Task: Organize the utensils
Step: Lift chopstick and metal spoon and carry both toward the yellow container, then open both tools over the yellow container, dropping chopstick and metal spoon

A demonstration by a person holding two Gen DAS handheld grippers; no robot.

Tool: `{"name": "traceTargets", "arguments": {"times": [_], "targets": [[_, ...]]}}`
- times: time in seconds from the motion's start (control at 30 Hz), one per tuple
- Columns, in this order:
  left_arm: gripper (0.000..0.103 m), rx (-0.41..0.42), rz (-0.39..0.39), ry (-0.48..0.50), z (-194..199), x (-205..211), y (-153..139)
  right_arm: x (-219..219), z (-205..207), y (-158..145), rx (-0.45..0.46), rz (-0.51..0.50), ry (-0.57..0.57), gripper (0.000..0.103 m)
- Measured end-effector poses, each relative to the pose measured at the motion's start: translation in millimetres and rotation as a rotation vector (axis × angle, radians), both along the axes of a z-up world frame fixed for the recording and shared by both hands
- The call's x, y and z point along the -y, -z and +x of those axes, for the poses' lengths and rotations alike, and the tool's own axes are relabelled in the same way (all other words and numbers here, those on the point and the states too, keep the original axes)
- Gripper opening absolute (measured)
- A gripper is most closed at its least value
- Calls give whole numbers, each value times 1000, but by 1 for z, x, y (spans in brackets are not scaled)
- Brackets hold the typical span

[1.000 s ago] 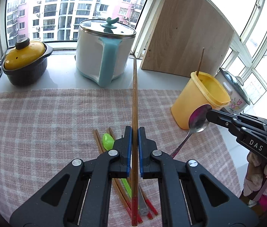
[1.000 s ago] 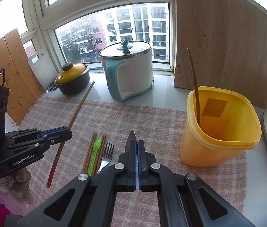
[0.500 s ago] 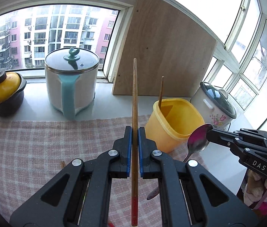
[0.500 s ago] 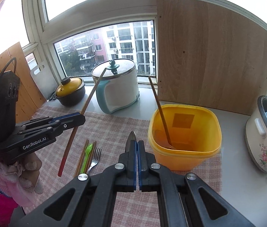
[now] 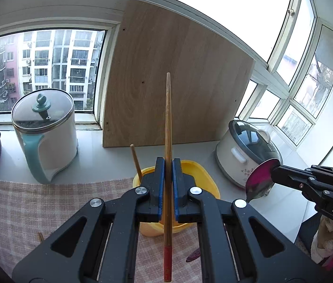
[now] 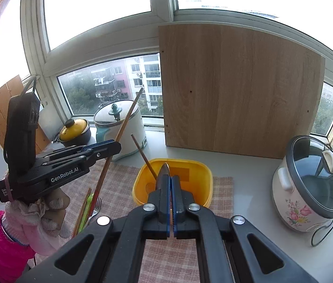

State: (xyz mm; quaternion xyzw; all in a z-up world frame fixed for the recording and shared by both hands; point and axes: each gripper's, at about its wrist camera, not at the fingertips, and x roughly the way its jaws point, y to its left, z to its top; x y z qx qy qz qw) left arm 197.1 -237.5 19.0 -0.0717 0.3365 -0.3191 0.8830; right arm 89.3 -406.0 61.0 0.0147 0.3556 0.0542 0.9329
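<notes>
Checked cloth | left gripper clamps chopstick | right gripper clamps spoon

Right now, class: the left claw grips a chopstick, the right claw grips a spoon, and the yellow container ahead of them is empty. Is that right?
Not quite. The yellow container already holds one chopstick, as the right wrist view shows. The rest stands: the left claw grips a chopstick, the right claw a spoon.
</notes>
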Motion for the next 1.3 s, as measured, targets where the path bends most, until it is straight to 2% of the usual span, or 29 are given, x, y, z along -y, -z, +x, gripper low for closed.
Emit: {"name": "traceTargets", "arguments": {"times": [0.27, 0.53, 0.77, 1.07, 1.17, 1.2, 1.23, 1.27, 1.3], "targets": [[4, 20, 5, -13, 22, 42, -4, 39, 12, -14, 39, 2, 40, 0], [4, 9, 25, -45, 46, 66, 13, 60, 34, -3, 37, -7, 73, 0], [4, -1, 37, -55, 52, 70, 28, 63, 55, 13, 3, -12, 81, 0], [4, 2, 38, -45, 51, 71, 31, 53, 60, 28, -26, -38, 74, 0], [4, 5, 49, -34, 49, 72, 30, 51, 60, 29, -26, -42, 71, 3], [4, 7, 51, -34, 48, 72, 30, 50, 59, 30, -23, -45, 71, 7], [4, 6, 52, -31, 48, 72, 30, 50, 58, 29, -21, -46, 71, 22], [4, 5, 53, -29, 47, 71, 30, 49, 57, 29, -15, -49, 72, 30], [4, 3, 54, -29, 46, 70, 30, 47, 56, 28, -12, -53, 72, 30]]}}
